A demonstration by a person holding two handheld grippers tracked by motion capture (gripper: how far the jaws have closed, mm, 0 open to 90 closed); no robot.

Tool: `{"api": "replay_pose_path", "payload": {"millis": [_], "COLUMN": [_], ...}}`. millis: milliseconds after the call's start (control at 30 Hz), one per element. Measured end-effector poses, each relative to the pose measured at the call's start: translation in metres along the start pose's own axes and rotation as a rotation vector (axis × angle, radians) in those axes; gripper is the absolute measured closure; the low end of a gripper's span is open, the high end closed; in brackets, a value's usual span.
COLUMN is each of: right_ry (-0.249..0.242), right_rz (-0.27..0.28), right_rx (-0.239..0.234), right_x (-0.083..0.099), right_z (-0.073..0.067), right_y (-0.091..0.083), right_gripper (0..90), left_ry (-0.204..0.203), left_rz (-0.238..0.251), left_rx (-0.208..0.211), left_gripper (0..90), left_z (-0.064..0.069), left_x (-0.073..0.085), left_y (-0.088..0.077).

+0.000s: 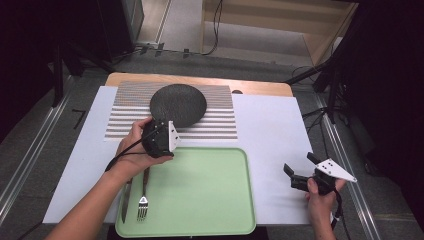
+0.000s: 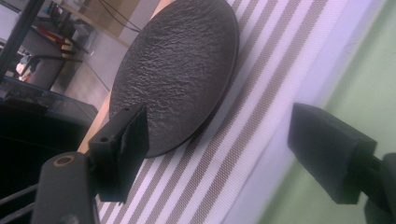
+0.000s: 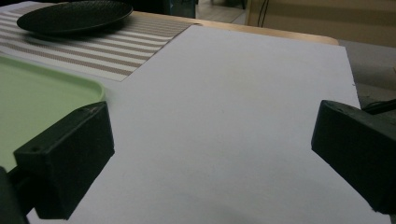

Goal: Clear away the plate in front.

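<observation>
Plainly no writing I can read anywhere, my left gripper [image 2: 210, 154] jaws parted with nothing clamped, black plate [image 2: 180, 70] just ahead beside one jaw on the striped mat [image 2: 261, 107], my right gripper [image 3: 210, 168] wide apart over bare white table [image 3: 243, 102], green tray [image 1: 200, 190] between them.

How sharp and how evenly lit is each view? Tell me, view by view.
High view: table evenly lit and sharp, room around it dark. Left gripper view: tilted; plate crisp with sheen on its texture, near jaws and tray soft. Right gripper view: dim, jaws blurred in the foreground, plate and placemat fairly sharp.
</observation>
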State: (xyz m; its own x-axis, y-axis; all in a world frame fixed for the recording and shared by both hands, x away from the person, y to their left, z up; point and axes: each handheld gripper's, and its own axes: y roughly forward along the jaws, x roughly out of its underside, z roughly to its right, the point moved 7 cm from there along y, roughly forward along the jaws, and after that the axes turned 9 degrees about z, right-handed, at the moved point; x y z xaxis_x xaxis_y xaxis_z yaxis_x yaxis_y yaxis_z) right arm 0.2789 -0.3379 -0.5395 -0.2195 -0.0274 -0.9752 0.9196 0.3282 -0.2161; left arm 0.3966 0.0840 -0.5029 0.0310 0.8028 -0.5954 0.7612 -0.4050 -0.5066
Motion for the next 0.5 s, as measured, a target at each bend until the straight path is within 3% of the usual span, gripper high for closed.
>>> {"api": "replay_pose_path", "payload": {"millis": [500], "right_ry": [-0.004], "right_rz": [-0.003], "right_rx": [-0.001], "right_x": [0.001], "right_z": [0.0], "right_y": [0.0], "right_gripper": [0.0], "left_ry": [-0.007], "left_rz": [-0.015], "left_rx": [-0.006], "left_gripper": [33.5], "left_z": [-0.008], "left_x": [0.009], "left_y": [0.034]}}
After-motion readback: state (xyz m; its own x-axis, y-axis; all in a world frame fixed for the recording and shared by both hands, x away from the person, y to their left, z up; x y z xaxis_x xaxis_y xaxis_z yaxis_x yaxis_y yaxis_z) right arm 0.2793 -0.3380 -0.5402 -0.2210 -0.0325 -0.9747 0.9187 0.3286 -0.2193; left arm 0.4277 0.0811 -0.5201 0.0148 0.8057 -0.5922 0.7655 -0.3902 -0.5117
